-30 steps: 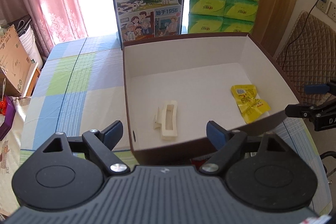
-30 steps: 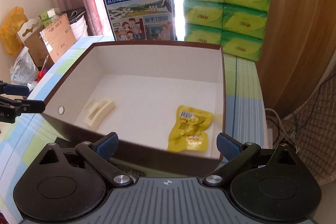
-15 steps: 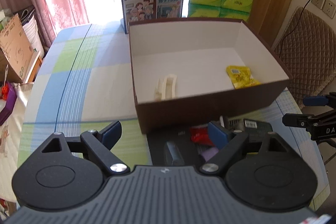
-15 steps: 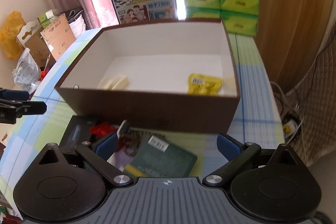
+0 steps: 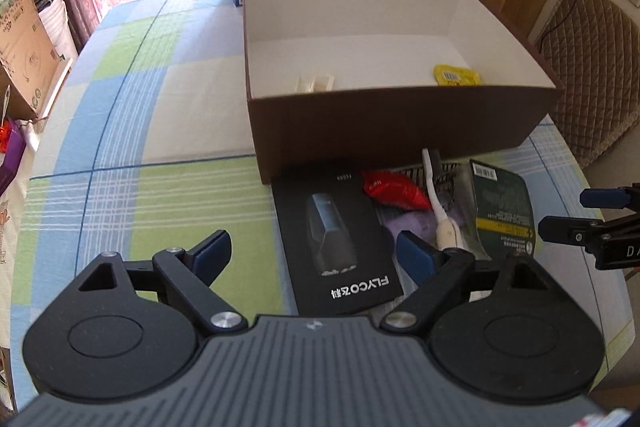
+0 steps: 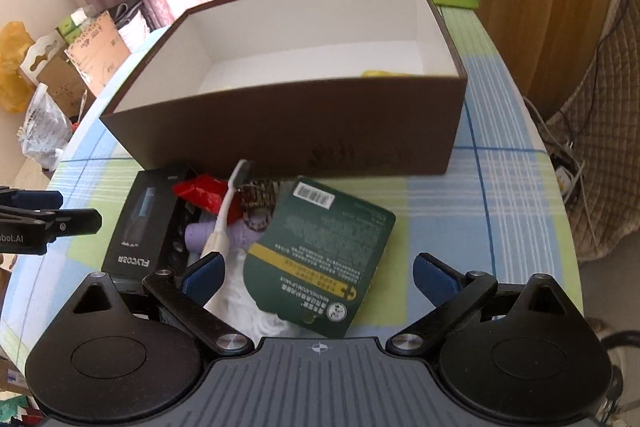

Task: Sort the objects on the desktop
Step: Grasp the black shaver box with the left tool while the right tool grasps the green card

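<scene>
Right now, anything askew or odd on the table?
Yes: the unsorted items sit in a jumbled heap against the brown box. The white toothbrush lies diagonally across the red packet and purple item, and the green card overlaps the heap. Nothing looks spilled or damaged.

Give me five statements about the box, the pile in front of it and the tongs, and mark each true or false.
1. Both the left tongs and the right tongs are open and empty. True.
2. The yellow packet lies inside the box. True.
3. The toothbrush is in the box. False: it lies on the pile outside.
4. The black FLYCO box stands upright. False: it lies flat on the table.
5. The green card lies outside the box. True.
</scene>
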`<control>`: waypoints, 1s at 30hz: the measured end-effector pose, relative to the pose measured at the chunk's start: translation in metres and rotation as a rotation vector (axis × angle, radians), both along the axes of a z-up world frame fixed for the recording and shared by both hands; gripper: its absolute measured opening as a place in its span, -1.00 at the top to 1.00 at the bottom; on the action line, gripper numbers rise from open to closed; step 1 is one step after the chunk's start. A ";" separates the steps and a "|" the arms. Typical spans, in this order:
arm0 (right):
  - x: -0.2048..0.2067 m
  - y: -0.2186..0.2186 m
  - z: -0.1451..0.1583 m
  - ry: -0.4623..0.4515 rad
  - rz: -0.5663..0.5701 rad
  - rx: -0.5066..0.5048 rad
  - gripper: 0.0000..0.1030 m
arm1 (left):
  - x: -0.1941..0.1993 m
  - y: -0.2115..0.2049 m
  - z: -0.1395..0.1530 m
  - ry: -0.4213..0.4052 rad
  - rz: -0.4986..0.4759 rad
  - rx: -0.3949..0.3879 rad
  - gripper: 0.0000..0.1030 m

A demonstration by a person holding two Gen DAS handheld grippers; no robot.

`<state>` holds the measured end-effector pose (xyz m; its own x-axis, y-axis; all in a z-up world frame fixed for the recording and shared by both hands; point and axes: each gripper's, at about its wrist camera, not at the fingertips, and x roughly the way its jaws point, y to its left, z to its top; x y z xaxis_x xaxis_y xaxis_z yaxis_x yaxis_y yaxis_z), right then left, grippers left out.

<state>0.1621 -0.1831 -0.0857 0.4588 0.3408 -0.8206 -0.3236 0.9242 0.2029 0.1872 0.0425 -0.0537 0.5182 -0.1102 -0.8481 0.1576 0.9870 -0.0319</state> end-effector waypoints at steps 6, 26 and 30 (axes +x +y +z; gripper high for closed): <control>0.001 -0.003 -0.007 0.018 -0.032 -0.006 -0.90 | 0.005 -0.006 -0.015 0.029 -0.009 0.012 -0.73; 0.018 -0.013 -0.021 0.052 -0.116 0.002 -0.90 | 0.052 -0.027 -0.065 0.080 -0.029 0.085 -0.76; 0.022 -0.010 -0.022 0.057 -0.131 0.014 -0.90 | 0.058 -0.029 -0.072 0.088 -0.031 0.089 -0.76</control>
